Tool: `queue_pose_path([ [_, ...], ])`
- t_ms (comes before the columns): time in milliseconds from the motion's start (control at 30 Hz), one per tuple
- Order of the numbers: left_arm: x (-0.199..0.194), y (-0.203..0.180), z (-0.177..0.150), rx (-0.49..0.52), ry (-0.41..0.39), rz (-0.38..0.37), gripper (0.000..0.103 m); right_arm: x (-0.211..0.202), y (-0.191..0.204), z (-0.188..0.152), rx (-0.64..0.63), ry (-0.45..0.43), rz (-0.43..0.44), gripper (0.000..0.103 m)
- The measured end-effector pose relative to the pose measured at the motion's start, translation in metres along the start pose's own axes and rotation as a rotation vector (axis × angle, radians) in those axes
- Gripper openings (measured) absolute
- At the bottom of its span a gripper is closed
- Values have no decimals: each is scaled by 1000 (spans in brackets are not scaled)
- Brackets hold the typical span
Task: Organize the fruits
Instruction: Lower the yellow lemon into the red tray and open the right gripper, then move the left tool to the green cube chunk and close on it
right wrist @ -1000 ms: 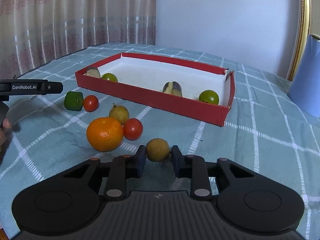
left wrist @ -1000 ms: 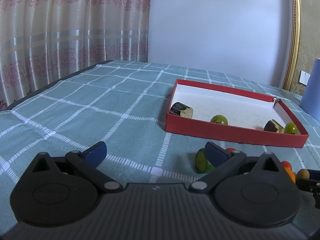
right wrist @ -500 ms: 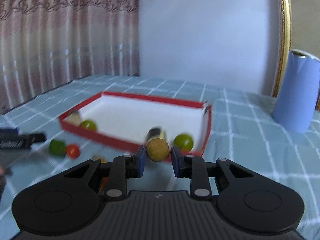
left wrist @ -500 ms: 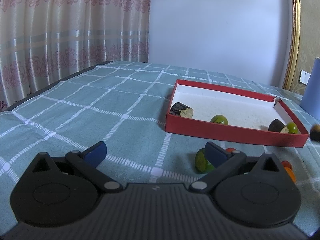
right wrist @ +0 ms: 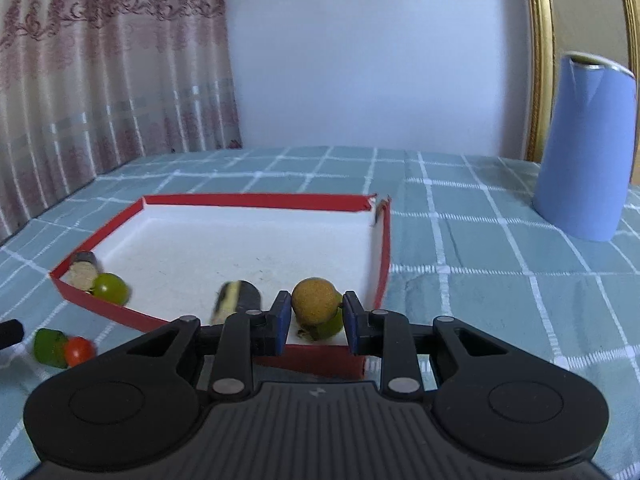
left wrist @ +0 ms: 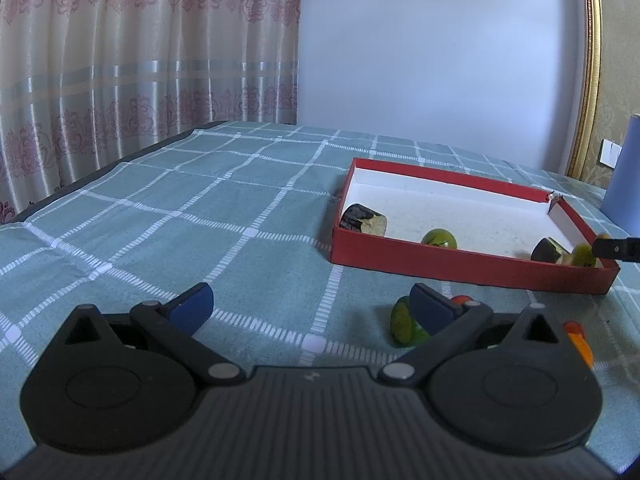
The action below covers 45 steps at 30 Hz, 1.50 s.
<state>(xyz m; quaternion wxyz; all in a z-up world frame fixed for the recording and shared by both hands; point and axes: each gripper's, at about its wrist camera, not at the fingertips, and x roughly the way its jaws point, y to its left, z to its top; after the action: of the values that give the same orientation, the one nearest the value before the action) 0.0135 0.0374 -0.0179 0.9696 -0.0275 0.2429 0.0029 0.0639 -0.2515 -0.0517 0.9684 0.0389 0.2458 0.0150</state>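
No words, labels, brand names or numbers can be read anywhere here. The only sign is a small pale lightning-like mark moulded into the ribbed black body of each gripper, on the left gripper (left wrist: 310, 376) and on the right gripper (right wrist: 316, 393); it spells out nothing.

Teal checked woven cloth (left wrist: 248, 208) covers the tabletop — matt, visibly textured. Shallow red cardboard tray (right wrist: 382, 248): matt red walls, white paper-like lining with faint specks. Round tan fruit (right wrist: 314, 300): dull, finely rough skin. Green grape-like fruit (right wrist: 111, 288) — smooth, glossy. Right gripper (right wrist: 314, 318): matt black plastic with ribbed body and bright metal pins.
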Motion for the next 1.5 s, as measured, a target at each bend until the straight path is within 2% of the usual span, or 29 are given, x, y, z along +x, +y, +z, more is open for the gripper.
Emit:
queue_pose_path([
  [400, 0, 1, 0, -2, -2, 5, 103, -31, -15, -17, 65, -94, 16, 27],
  [567, 1, 3, -1, -2, -3, 9, 103, -49, -30, -30, 135, -132, 29, 27],
  [700, 0, 4, -2, 1, -3, 4, 103, -52, -35, -38, 154, -128, 5, 27],
  [867, -6, 18, -2, -45, -4, -75, 103, -50, -37, -38, 162, -133, 7, 27],
  [933, -7, 22, -3, -47, 10, -77, 101, -50, -39, -39, 171, -132, 13, 27],
  [967, -8, 24, -4, -34, 15, -77, 100, -50, -40, -40, 177, -132, 15, 27],
  [1067, -13, 21, -9, 67, 13, -104, 85, -50, -43, -40, 194, -133, 24, 27],
  [1200, -16, 8, -15, 170, 4, -152, 74, -52, -44, -41, 199, -138, 32, 27],
  [1500, -13, -17, -9, 243, 3, -146, 73, -51, -44, -41, 204, -132, 39, 27],
])
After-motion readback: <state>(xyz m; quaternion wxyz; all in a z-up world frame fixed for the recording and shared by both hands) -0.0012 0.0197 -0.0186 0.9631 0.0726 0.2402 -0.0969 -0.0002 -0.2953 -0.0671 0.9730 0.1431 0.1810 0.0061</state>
